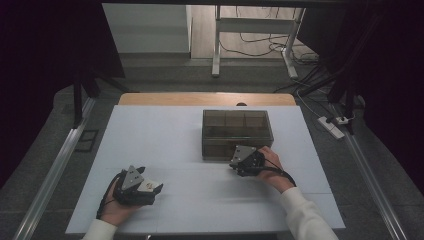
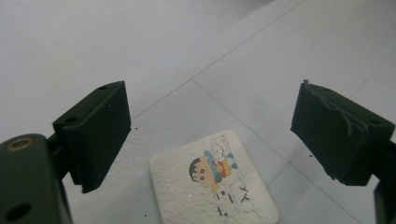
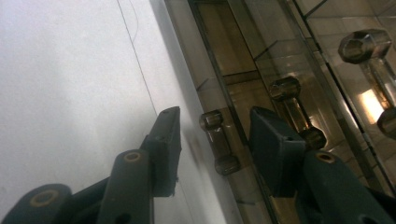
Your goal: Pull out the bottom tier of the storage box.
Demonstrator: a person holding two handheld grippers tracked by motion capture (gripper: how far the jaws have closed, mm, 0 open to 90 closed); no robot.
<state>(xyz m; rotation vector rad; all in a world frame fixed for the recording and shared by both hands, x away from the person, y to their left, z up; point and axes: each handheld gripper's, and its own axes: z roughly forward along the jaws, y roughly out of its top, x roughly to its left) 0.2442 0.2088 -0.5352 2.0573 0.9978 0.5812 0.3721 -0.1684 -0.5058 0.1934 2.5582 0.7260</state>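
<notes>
The right hand-held gripper point(image 3: 212, 144) has its jaws spread around the small handle point(image 3: 219, 148) on the brown drawer box point(image 1: 237, 134), mid-picture on the bench point(image 1: 165, 135). Next, squeeze and pull. The left hand-held gripper point(image 2: 210, 130) hangs spread over a cartoon card point(image 2: 212, 184).

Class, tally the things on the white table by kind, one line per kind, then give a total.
Tongs: 2, left tongs and right tongs
Smoky clear drawer box: 1
White cartoon coaster: 1
Total: 4
</notes>
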